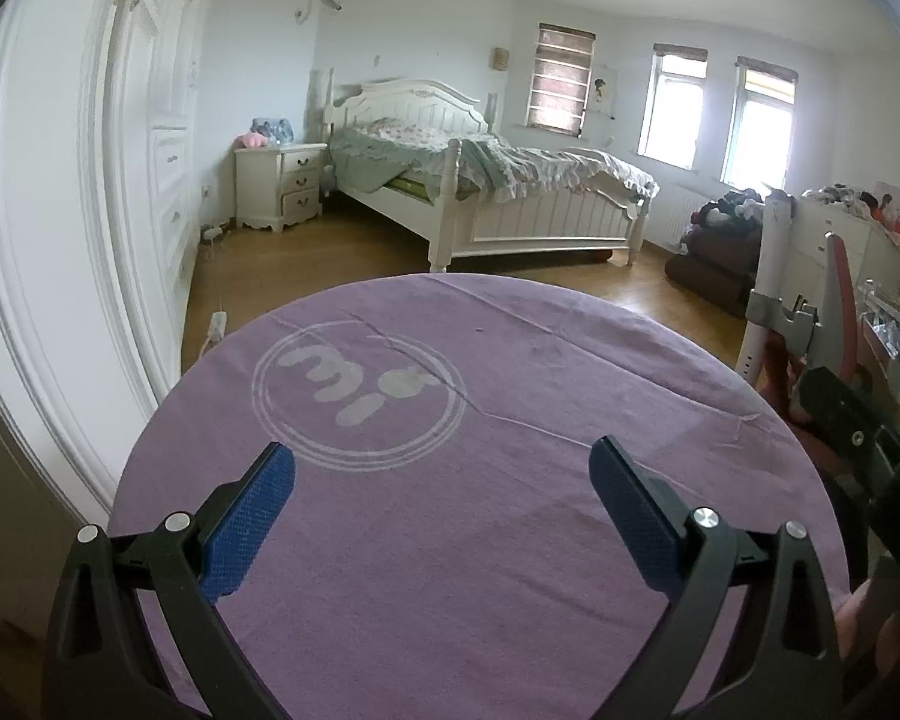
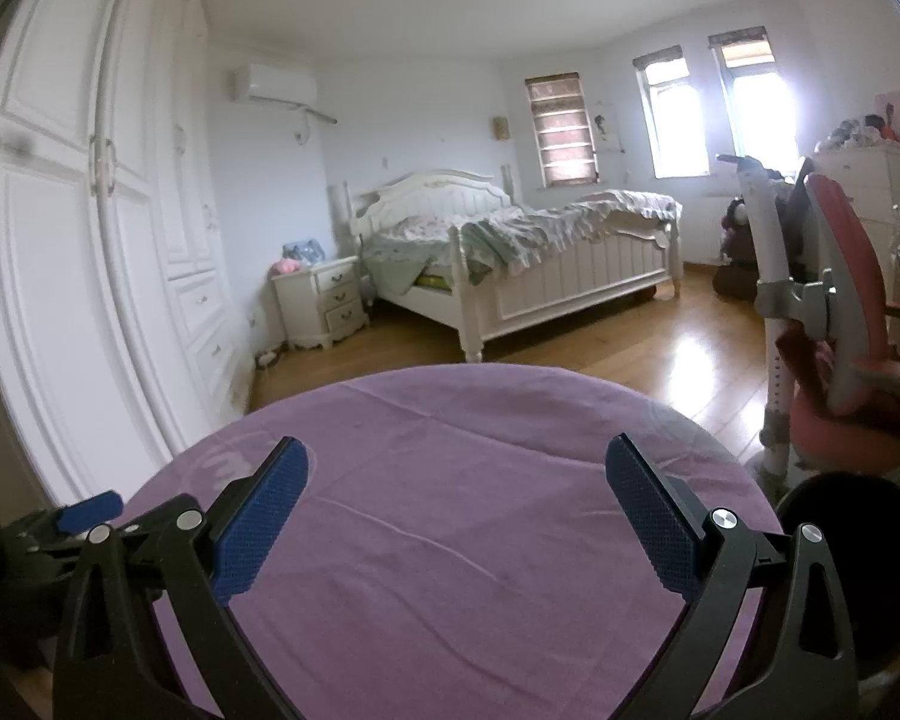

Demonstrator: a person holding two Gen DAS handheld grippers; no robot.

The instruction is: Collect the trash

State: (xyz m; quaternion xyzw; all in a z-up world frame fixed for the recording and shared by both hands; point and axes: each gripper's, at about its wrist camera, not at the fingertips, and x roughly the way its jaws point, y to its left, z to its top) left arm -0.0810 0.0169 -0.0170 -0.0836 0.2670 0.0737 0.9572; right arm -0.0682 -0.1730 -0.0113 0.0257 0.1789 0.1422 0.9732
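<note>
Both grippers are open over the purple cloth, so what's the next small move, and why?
Probably swing the right gripper toward the dark bin-like round object to check it: no trash shows on the purple tablecloth, and the left gripper holds nothing.

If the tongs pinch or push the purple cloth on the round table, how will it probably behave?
The purple cloth is probably thin and floppy: creases already run across it. A push would likely bunch it into folds rather than slide it flat. Pinched by the open left tongs or right tongs, it would probably lift as a limp peak, and it seems light.
</note>
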